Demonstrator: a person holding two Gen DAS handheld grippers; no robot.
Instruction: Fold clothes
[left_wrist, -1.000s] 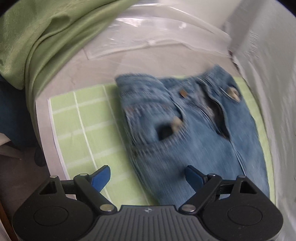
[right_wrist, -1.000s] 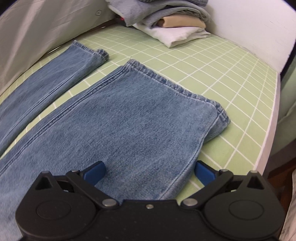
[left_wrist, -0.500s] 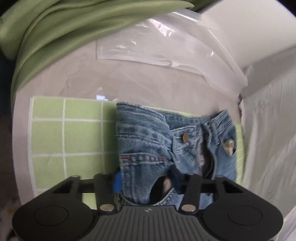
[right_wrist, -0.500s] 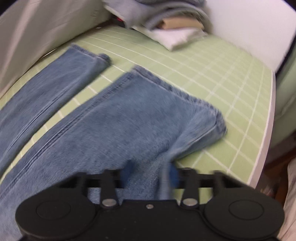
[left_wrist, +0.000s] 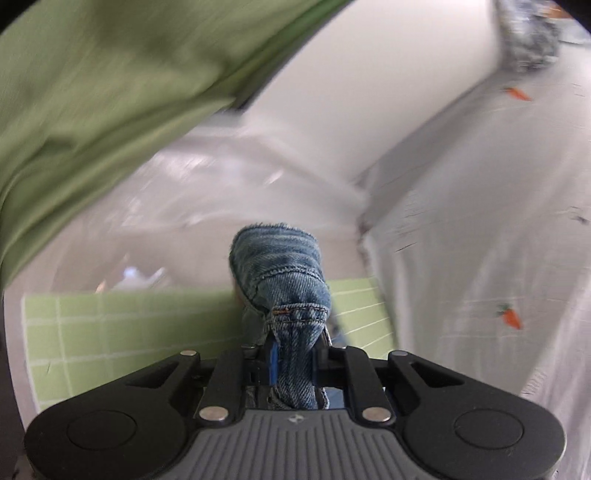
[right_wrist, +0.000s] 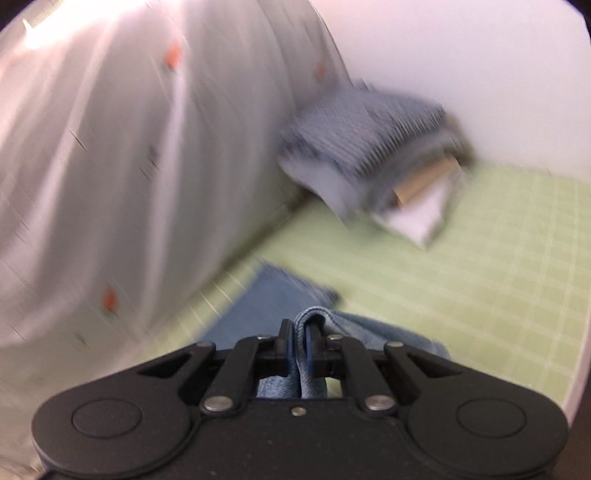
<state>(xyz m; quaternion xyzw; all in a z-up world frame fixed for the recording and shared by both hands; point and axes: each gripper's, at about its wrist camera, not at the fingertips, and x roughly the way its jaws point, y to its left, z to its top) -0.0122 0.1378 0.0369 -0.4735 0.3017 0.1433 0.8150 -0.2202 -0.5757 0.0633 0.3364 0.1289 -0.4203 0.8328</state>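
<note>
A pair of blue jeans lies on a green checked mat. My left gripper (left_wrist: 293, 352) is shut on the jeans' waistband (left_wrist: 280, 273), which bunches up and stands out in front of the fingers, lifted off the mat (left_wrist: 110, 325). My right gripper (right_wrist: 300, 345) is shut on a fold of a jeans leg (right_wrist: 308, 321), raised above the mat (right_wrist: 461, 295). The other leg (right_wrist: 266, 299) still lies flat beside the white sheet. Both views are motion-blurred.
A white sheet with small carrot prints (left_wrist: 480, 240) hangs along one side, also in the right wrist view (right_wrist: 110, 166). A stack of folded clothes (right_wrist: 376, 155) sits in the mat's far corner. A green curtain (left_wrist: 92, 92) hangs at left, with a clear plastic bag (left_wrist: 207, 177) below it.
Both grippers closed on the jeans, the left on the waistband and the right on a leg. Both have since lifted the denim off the mat and tilted upward.
</note>
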